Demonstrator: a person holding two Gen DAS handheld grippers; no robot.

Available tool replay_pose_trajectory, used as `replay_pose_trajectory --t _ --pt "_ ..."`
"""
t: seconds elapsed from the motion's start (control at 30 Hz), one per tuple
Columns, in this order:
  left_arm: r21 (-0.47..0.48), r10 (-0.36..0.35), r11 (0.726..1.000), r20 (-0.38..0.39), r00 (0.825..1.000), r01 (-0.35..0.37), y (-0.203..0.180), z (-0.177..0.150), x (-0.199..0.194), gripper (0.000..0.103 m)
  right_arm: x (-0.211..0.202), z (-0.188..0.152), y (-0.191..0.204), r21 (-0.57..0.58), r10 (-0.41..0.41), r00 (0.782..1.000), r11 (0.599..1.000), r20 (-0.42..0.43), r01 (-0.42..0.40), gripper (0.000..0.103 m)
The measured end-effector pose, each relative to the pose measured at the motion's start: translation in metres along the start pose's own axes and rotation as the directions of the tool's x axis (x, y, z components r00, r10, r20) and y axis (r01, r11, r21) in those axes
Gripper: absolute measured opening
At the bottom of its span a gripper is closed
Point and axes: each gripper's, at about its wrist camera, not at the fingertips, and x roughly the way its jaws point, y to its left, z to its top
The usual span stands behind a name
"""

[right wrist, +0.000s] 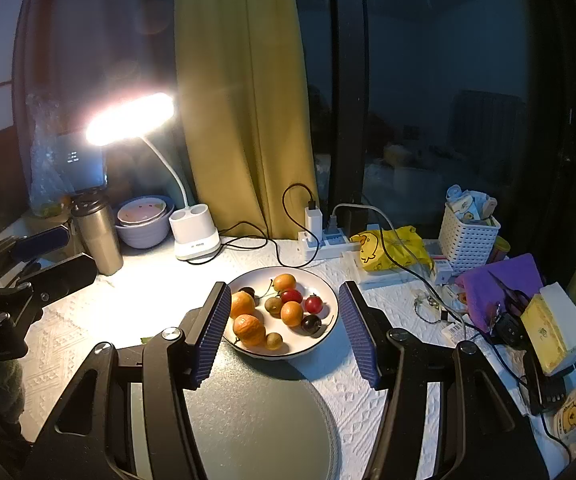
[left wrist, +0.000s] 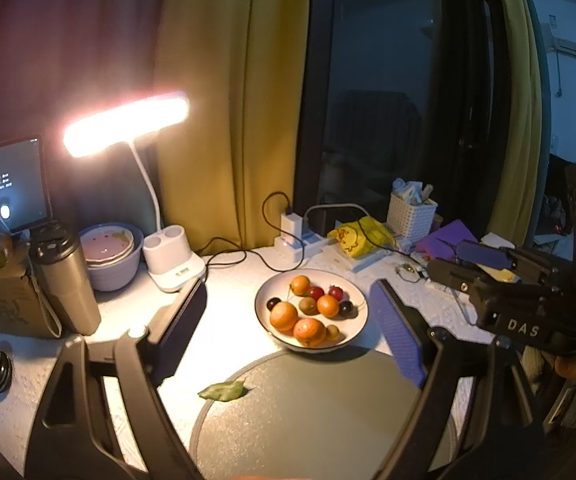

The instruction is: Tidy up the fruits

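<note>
A white plate on the table holds several small fruits: oranges, kiwis, red cherry tomatoes and dark cherries. A grey round mat lies in front of the plate, with a green leaf at its left edge. My left gripper is open and empty above the mat. My right gripper is open and empty, its fingers either side of the plate's near part.
A lit desk lamp, steel bottle, stacked bowls, power strip with cables, yellow bag, white basket and purple cloth crowd the back and right.
</note>
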Motion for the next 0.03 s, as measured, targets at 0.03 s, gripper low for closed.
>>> replay_pose_trajectory --t 0.03 --pt "0.000 0.001 1.000 -0.002 1.000 -0.001 0.0002 0.0001 0.0012 0.085 0.0002 0.0006 -0.0004 0.001 -0.001 1.000 1.000 -0.002 0.001 0.059"
